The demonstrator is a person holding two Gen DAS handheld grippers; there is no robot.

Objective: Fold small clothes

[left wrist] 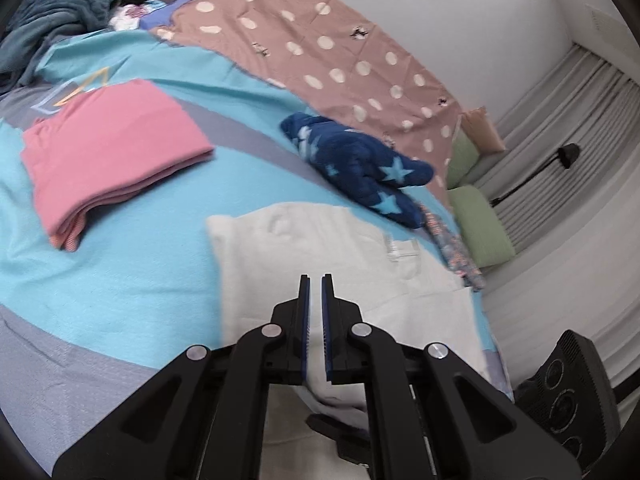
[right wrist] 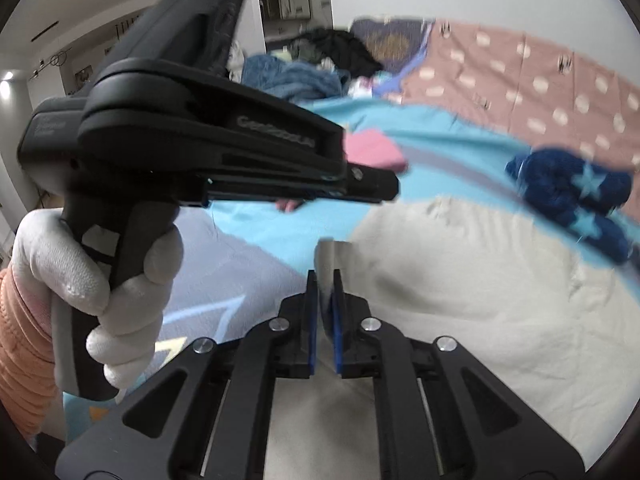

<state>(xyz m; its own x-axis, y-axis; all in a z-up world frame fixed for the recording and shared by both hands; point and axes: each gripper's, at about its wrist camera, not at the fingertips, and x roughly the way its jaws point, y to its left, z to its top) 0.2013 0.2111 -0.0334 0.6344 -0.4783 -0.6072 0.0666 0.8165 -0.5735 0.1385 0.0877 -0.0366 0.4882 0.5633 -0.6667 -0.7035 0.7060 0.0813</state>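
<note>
The right wrist view is smeared by motion blur: the dotted cover and the heap of dark clothes at the far end of the bed (right wrist: pixel 248 264) have soft edges, and the lettering on the left gripper's side is unreadable. Both views cut off the white garment (left wrist: pixel 340 248) at the bottom behind the gripper bodies, so its near edge cannot be made out.

In the left wrist view the left gripper (left wrist: pixel 316 280) has its fingers nearly together, and a fold of the white cloth runs up between the blue pads low down near their base; the rest of the garment spreads flat on the bed ahead and to the right of the tips. In the right wrist view the right gripper (right wrist: pixel 325 276) pinches a corner of the same white garment (right wrist: pixel 460 288), which stands up as a small flap just beyond the fingertips (right wrist: pixel 311 280), the remainder lying to the right.

Only the left wrist view shows the folded pink garment (left wrist: pixel 116 152) whole, ahead and left of the fingers; the right view shows merely a pink corner (right wrist: pixel 374 148) past the other gripper. Only the right view shows the gloved left hand (right wrist: pixel 96 280) on its handle. The blue star-patterned garment (left wrist: pixel 360 164) lies beyond the white one in both.
</note>
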